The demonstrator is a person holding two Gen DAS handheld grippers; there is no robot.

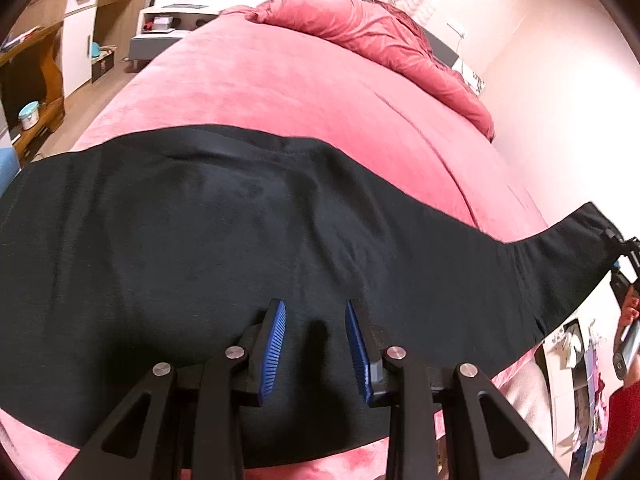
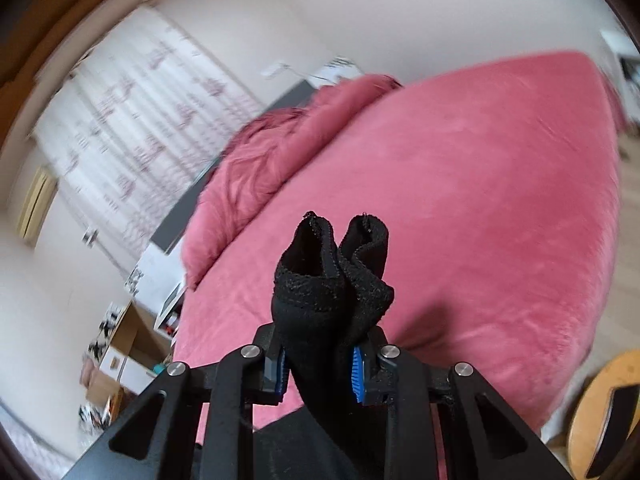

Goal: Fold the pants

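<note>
Black pants [image 1: 248,248] lie spread across a pink bed [image 1: 280,92]. My left gripper [image 1: 316,332] hovers just over the middle of the pants, its blue-padded jaws apart with nothing between them. One pant leg stretches right and lifts off the bed toward my right gripper [image 1: 624,256] at the frame's right edge. In the right wrist view, my right gripper [image 2: 320,364] is shut on the bunched leg ends of the pants [image 2: 332,272], held above the bed [image 2: 480,200].
A rumpled pink duvet [image 1: 384,36] is piled at the head of the bed. Wooden shelves and a white cabinet [image 1: 76,28] stand to the left. A round wooden stool [image 2: 600,412] stands beside the bed. A white curtain [image 2: 140,128] hangs behind.
</note>
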